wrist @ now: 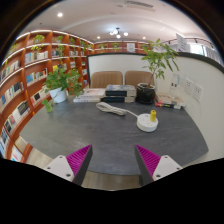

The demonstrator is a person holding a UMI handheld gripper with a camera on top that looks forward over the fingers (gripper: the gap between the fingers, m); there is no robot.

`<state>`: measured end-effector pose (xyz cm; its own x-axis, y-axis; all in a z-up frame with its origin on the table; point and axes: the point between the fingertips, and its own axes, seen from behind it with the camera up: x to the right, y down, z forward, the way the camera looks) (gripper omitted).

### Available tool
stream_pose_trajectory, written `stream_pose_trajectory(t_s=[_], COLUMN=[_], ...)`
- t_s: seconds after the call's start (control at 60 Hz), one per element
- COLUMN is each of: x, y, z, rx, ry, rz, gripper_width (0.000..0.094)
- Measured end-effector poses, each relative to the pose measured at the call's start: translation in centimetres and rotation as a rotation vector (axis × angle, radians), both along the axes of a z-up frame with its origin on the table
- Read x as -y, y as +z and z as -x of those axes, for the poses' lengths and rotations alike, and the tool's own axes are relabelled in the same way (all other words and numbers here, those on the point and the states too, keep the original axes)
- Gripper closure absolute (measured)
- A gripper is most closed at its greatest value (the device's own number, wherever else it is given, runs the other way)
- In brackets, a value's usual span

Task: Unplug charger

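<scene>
A white charger plug (149,123) stands on the grey round table (70,130), well beyond my right finger, with a small yellowish top. From it a white cable (113,108) runs back and left across the table toward the far side. My gripper (113,160) hangs open above the near edge of the table, its magenta pads (80,157) wide apart with nothing between them. The charger is ahead and to the right of the fingers, not touching them.
A potted plant (62,82) stands at the far left of the table, a black box (116,94) and a dark bin with a tall plant (146,93) at the back. Orange bookshelves (22,75) line the left wall. Two chairs (120,78) stand behind the table.
</scene>
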<state>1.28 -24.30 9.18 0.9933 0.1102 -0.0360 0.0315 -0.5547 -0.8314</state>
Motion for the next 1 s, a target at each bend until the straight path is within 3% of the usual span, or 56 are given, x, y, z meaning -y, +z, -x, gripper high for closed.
stream_pose_trajectory(t_s=[0.117,0.217,0.35,0.55,0.667,0.783,0.867,0.95,0.967,1.0], x=[-1.4,-8.3,-14.7,-23.0,-24.2,-24.1,-24.1,-24.2,-24.3,-25.6], y=[-0.4,-1.9,-2.2,-6.7,-6.8,-6.9,-6.8,-6.7,-5.9,-1.8], z=[-3.1,-9.2,-13.6,-17.6,-17.5,-17.6,-17.6,-17.5,-17.5,-18.3], rx=[0.024,0.058,0.080,0.043,0.063,0.028,-0.012,-0.036,-0.074,-0.138], ry=[-0.087,-0.142,-0.148,-0.071,-0.049,-0.077,-0.108,-0.087,-0.094,-0.116], rz=[0.028,0.019,-0.007,-0.010,-0.038,-0.028,0.027,0.101,0.102,0.018], gripper_width=[0.0082,0.0113,0.0214,0.0494,0.0821,0.0888,0.0899,0.0917,0.0916,0.0916])
